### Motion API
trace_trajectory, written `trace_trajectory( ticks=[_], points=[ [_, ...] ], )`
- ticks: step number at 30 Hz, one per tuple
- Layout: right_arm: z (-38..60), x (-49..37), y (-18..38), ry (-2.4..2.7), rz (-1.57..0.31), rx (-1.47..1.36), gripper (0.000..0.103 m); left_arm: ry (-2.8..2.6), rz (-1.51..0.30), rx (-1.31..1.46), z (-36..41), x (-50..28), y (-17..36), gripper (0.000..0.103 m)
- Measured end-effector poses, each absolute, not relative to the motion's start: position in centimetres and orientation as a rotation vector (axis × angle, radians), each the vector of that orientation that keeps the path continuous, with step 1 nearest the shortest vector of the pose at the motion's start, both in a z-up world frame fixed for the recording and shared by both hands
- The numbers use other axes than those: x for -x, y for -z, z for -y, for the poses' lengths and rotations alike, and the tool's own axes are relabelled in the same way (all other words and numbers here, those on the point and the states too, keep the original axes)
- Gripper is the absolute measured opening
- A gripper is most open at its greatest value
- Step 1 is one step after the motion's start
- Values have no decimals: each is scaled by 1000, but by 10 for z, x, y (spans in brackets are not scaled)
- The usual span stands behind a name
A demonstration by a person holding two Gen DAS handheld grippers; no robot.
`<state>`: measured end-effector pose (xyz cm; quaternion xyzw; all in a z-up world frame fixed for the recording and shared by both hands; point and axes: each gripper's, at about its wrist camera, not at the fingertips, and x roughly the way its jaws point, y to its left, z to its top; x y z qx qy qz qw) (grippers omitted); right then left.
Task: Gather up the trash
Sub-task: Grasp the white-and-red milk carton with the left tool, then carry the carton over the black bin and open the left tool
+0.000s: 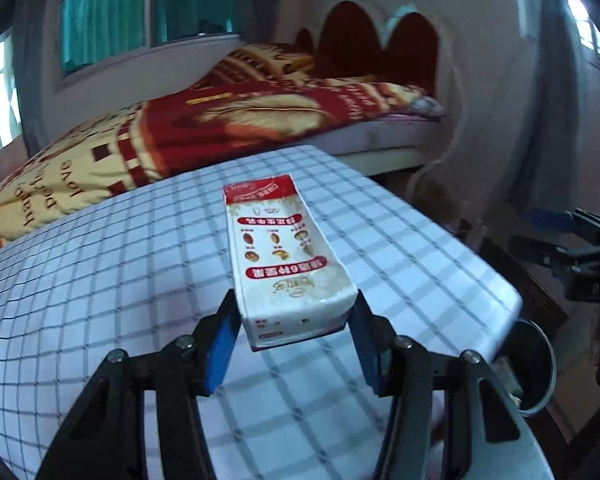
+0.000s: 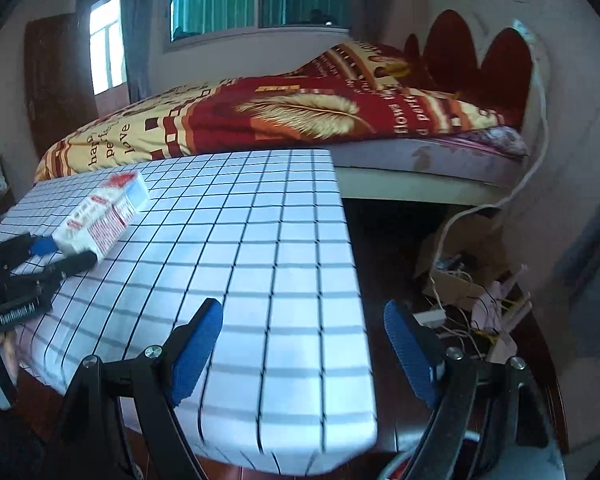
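Observation:
A white and red drink carton lies lengthwise between my left gripper's blue pads, which are shut on its near end, just above the checked tablecloth. The carton also shows in the right wrist view at the far left, held by the left gripper. My right gripper is open and empty over the table's right front corner. It shows at the right edge of the left wrist view.
A bed with a red and yellow blanket stands right behind the table. A round bin rim sits below the table's right edge. Cardboard, cables and clutter lie on the floor to the right.

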<state>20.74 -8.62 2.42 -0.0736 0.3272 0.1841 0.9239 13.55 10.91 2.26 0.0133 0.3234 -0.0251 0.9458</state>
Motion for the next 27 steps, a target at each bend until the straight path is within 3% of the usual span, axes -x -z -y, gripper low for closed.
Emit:
trace_trajectory(
  ticks=[9, 27],
  points=[
    [177, -142, -19, -257, -659, 160, 84, 255, -683, -96, -15, -112, -12, 53],
    [378, -99, 36, 84, -805, -60, 84, 652, -734, -199, 158, -125, 23, 52]
  ],
)
